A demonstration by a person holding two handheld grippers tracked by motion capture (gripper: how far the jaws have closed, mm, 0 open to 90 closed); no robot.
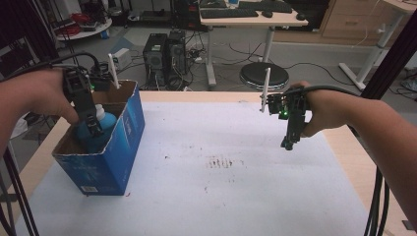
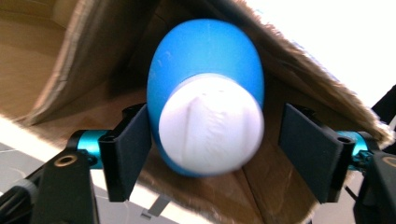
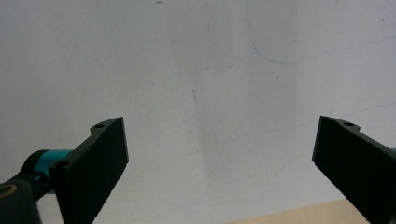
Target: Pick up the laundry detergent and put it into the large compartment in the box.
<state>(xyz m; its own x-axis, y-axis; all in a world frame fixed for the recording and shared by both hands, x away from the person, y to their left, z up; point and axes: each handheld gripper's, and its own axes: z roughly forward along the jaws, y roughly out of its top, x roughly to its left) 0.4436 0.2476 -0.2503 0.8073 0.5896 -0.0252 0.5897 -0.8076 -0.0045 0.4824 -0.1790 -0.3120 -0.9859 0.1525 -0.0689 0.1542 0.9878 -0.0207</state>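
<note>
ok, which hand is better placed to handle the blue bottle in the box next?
Left. The left gripper is down in the box, its open jaws either side of the bottle. The right gripper hangs open over bare table, far from the box.

High view overlooks table point(image 1: 221, 162), left gripper view close, perhaps inside box point(image 2: 299, 60)

Left hand-held gripper point(image 2: 212, 154) jaws apart; right hand-held gripper point(image 3: 219, 163) jaws wide.

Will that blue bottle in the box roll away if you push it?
Probably, once free: the blue bottle looks round and smooth, so it may roll or slip. Here the cardboard box walls would likely stop it. The left hand-held gripper has a gap on one side, so it isn't clamped.
</note>
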